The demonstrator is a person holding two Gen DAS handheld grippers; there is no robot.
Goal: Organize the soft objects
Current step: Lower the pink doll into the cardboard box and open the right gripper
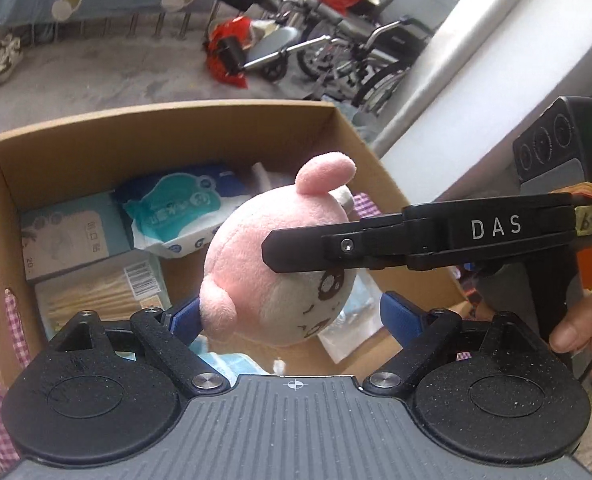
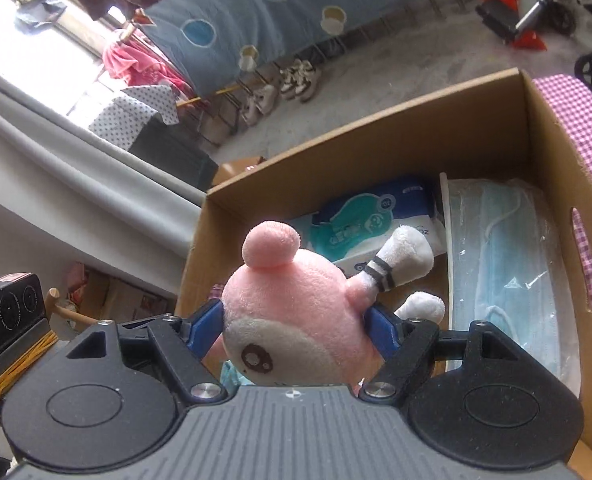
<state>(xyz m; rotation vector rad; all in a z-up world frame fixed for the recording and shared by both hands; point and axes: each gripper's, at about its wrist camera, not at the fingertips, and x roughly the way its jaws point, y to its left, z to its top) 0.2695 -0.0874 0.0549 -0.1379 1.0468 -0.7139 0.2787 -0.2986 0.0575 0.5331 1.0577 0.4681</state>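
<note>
The right gripper [image 2: 296,330] is clamped on the pink plush [image 2: 292,320], holding it above the open box [image 2: 551,152]. The left gripper [image 1: 288,316] stands open with its blue fingers [image 1: 184,316] either side of the plush, not pressing it. Tissues [image 2: 359,220] and masks [image 2: 507,264] lie in the box.

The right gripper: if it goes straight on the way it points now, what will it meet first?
Probably the wipes pack inside the cardboard box. The right gripper already grips the pink plush toy; depth is uncertain.
</note>
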